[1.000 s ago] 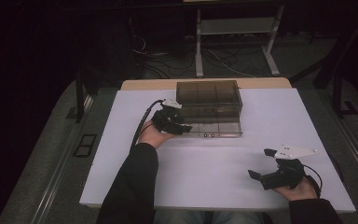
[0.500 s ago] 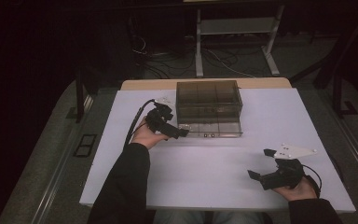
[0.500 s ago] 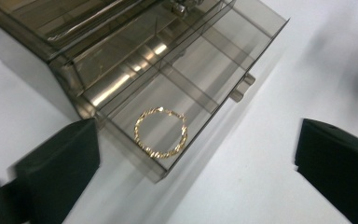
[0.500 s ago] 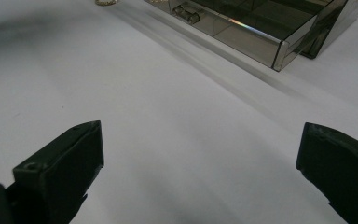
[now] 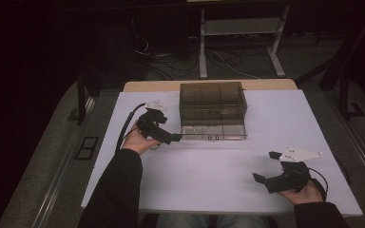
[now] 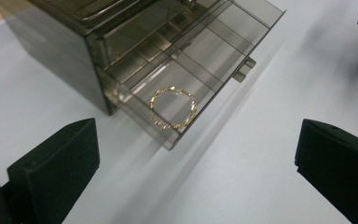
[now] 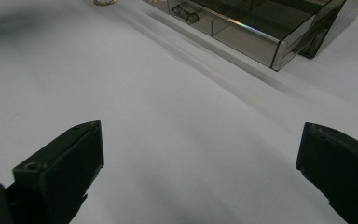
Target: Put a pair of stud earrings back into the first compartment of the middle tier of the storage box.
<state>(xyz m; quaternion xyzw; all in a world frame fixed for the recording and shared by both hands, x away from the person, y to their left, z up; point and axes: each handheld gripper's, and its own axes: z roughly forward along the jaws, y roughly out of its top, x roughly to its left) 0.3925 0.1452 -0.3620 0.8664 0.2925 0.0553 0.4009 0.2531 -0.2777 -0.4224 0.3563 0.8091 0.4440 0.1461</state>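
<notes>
**Gold bracelet lies in the open drawer, both grippers empty**

High view: The left gripper [image 5: 171, 137] sits just off the left front corner of the smoky acrylic drawer box [image 5: 212, 99], whose bottom drawer [image 5: 214, 130] is pulled out toward the person. Its jaws have just been opening and now stand spread with nothing between them. The right gripper [image 5: 266, 178] rests well apart from the box, low on the white table [image 5: 209, 171], jaws also spread and empty.

Left gripper view: Ahead of the jaws, slightly left of centre, the drawer's end compartment holds a gold bracelet [image 6: 173, 108], a thin twisted ring of chain lying flat on the clear floor, close to the drawer's front wall. The tinted walls are glossy and thin. A small handle [image 6: 242, 70] juts from the drawer front, farther ahead and to the right.

Right gripper view: Beyond the wide-open jaws, bare table leads up to the drawer front, with its handle [image 7: 185, 13] at the upper edge.

Risks, as a judgement: if the drawer is pushed shut from one corner, it could skew and jam, or the light box could slide across the smooth table. A quick shove could also jolt the bracelet against the wall or over a divider.
</notes>
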